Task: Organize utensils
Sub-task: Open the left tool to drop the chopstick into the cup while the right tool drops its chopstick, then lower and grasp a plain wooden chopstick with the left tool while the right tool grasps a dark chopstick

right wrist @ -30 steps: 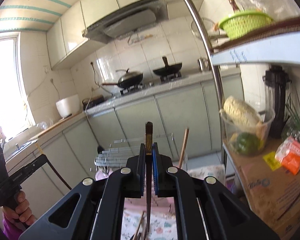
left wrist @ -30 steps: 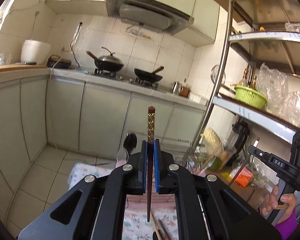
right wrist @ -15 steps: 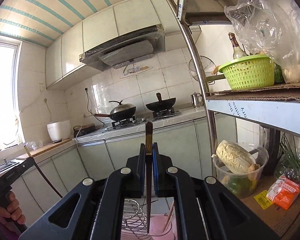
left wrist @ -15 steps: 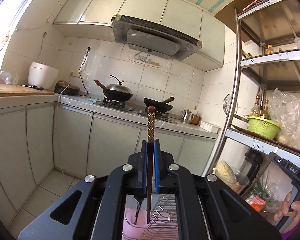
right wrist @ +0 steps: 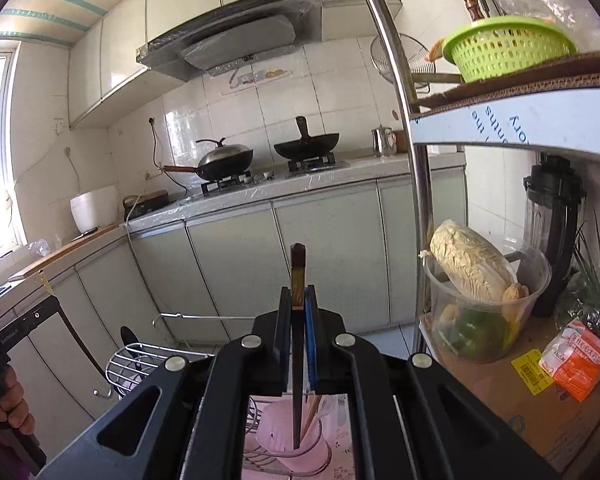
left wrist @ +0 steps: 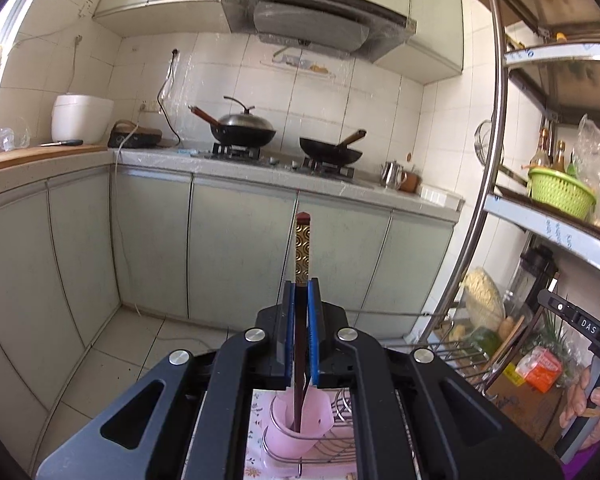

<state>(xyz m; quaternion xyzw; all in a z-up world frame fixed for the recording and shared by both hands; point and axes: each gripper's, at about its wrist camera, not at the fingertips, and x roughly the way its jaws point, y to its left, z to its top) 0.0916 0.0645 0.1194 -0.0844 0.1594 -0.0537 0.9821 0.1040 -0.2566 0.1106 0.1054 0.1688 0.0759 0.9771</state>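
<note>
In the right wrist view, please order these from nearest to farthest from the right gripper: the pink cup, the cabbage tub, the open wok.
1. Pink cup: directly below the right gripper, and the chopstick it holds points into it.
2. Cabbage tub: to the right, on the rack's lower shelf.
3. Open wok: far back on the stove, above the gripper in the picture.

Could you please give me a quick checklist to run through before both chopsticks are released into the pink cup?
1. Left gripper shut on its chopstick: ok.
2. Right gripper shut on its chopstick: ok.
3. Left chopstick's lower end inside the pink cup: ok.
4. Right chopstick's lower end inside the pink cup: ok.
5. Both chopsticks roughly upright: ok.
6. Cup seated firmly in the wire rack: cannot tell.
</note>
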